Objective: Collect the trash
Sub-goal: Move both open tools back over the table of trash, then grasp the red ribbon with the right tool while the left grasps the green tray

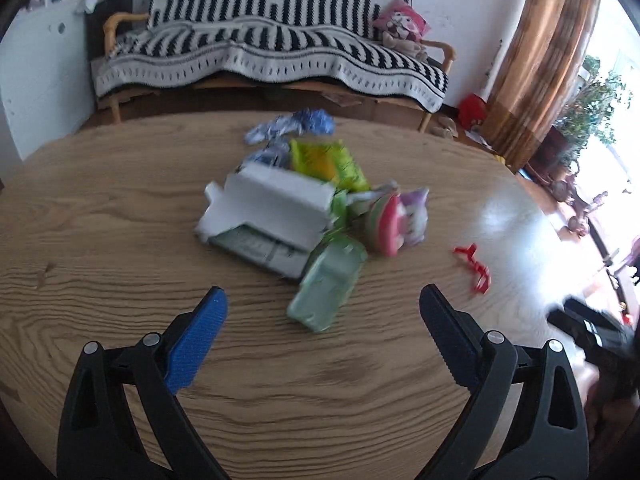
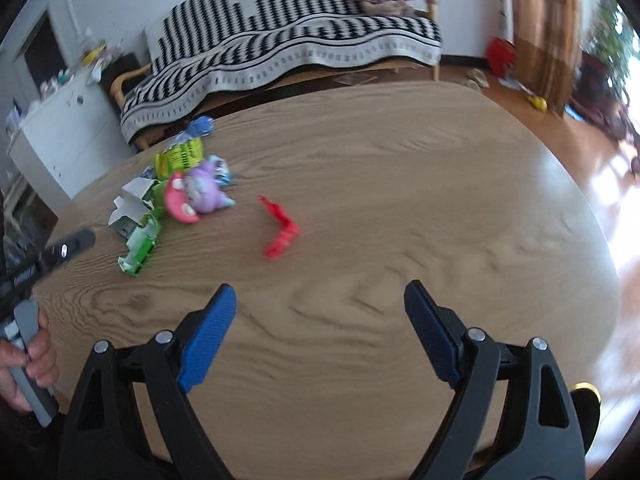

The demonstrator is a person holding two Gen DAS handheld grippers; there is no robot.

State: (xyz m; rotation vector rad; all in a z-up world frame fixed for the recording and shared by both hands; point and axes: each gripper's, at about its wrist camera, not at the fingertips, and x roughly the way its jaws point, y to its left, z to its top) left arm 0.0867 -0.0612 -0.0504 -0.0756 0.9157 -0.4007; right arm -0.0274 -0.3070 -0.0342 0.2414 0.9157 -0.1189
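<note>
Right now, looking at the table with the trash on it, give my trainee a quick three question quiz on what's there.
1. True or false: the left claw is shut on a wrapper.
2. Which piece lies apart from the trash pile? A) white box B) red scrap C) green carton
3. Fill in: the wooden table stands in front of a sofa draped in a black-and-white ____ blanket.

Key: 1. False; both it and the right claw stand open and empty. 2. B, the red scrap. 3. Striped.

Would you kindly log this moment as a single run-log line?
left gripper: open, empty | right gripper: open, empty | trash pile: on table | red scrap: apart from pile
</note>
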